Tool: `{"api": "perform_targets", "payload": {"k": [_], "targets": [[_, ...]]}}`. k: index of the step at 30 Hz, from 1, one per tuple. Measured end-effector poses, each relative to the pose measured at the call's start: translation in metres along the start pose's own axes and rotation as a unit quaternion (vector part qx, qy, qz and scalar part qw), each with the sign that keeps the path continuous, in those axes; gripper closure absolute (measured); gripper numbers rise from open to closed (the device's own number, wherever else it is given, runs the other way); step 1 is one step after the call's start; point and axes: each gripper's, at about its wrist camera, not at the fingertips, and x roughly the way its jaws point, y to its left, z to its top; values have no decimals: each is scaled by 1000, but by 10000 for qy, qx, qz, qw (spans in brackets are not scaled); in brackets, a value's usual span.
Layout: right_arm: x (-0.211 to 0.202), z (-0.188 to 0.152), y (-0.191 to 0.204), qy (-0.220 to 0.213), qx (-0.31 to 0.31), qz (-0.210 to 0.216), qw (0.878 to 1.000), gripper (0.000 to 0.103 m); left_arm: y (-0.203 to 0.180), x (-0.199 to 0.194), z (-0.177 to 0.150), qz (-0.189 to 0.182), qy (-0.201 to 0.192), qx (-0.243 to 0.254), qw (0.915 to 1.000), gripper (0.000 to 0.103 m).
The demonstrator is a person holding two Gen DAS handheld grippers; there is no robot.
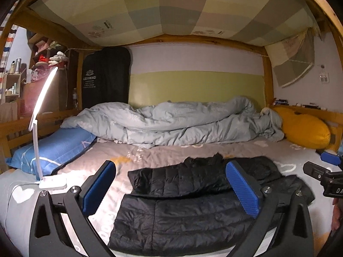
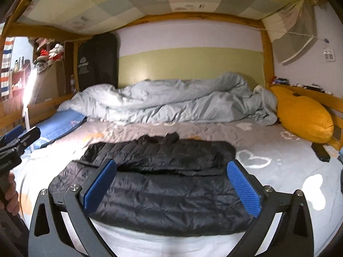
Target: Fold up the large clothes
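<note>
Both grippers, left gripper (image 1: 171, 184) and right gripper (image 2: 171, 182), hover with fingers spread wide, released, above the folded black jacket (image 1: 182, 214).

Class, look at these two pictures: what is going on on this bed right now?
A person holding a claw in each hand is folding a black puffer jacket on a bed. The jacket lies flat on the sheet with its upper part folded over on itself. Both the left claw and the right claw are wide open with nothing gripped, hovering at the near edge of the jacket. A crumpled light blue duvet and a yellow pillow lie behind it.
</note>
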Motion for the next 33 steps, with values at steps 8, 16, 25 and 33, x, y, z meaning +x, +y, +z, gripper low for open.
{"api": "perform_targets", "payload": {"k": [8,16,25,33], "targets": [[23,-26,13,381,-153,45,9991,1,9,9,-35,59,192,-174,9996,0],[35,-42,16,655,-165,102,9977,1,-1,19,-59,11,379,219,9990,0],[66,-81,27,1612,-929,354,9819,1,-19,42,-94,17,1035,715,9921,0],[85,-114,40,2001,-1697,135,9649,1,-45,66,-148,-220,1748,1509,9727,0]]}}
